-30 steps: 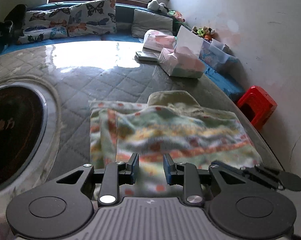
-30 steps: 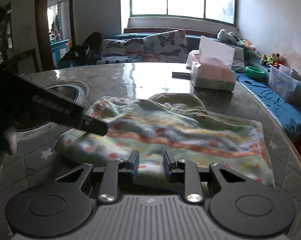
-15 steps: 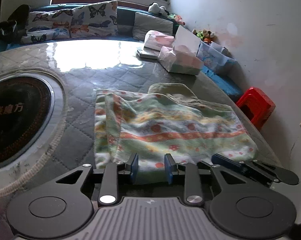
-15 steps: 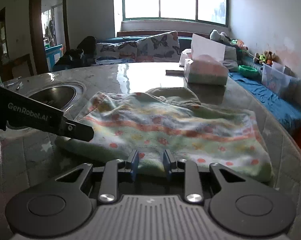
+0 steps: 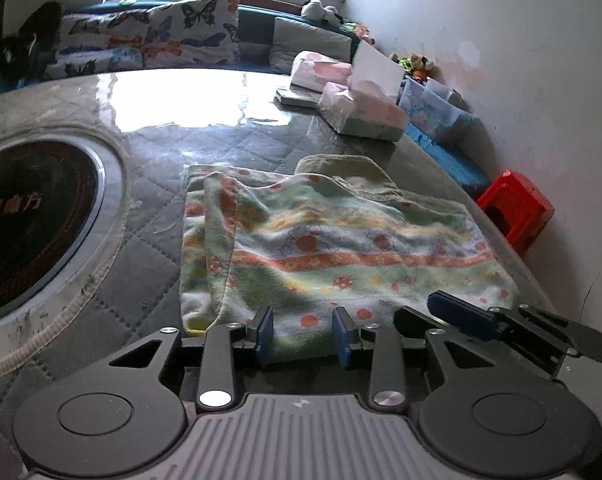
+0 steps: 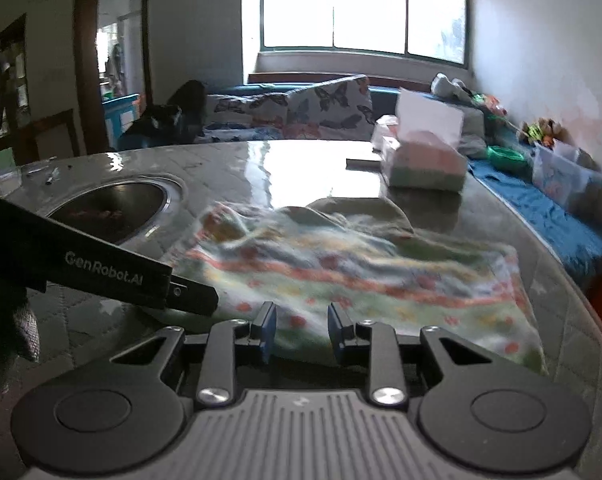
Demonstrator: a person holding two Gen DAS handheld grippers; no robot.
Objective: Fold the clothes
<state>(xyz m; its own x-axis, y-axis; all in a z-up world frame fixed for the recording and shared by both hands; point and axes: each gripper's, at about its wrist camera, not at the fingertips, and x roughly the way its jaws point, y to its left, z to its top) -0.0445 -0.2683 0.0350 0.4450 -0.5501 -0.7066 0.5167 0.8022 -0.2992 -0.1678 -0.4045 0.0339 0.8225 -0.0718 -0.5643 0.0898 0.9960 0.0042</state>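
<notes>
The striped towel (image 5: 333, 248) is lying folded on the quilted table (image 5: 149, 280). The left gripper (image 5: 303, 334) is opening, its jaws apart over the towel's near edge without pinching it. The right gripper (image 6: 301, 330) is hanging narrowly parted beside it, gripping nothing.

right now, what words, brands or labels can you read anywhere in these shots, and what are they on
"GenRobot.AI": white print on the black side of the left gripper, in the right wrist view.
Pale characters on the dark round inset in the table: the last one looks like "方", the rest are too blurred to read.
Print on the tissue box and the clear bin: too small to read.
The cloth shows a pattern only, no text.
</notes>
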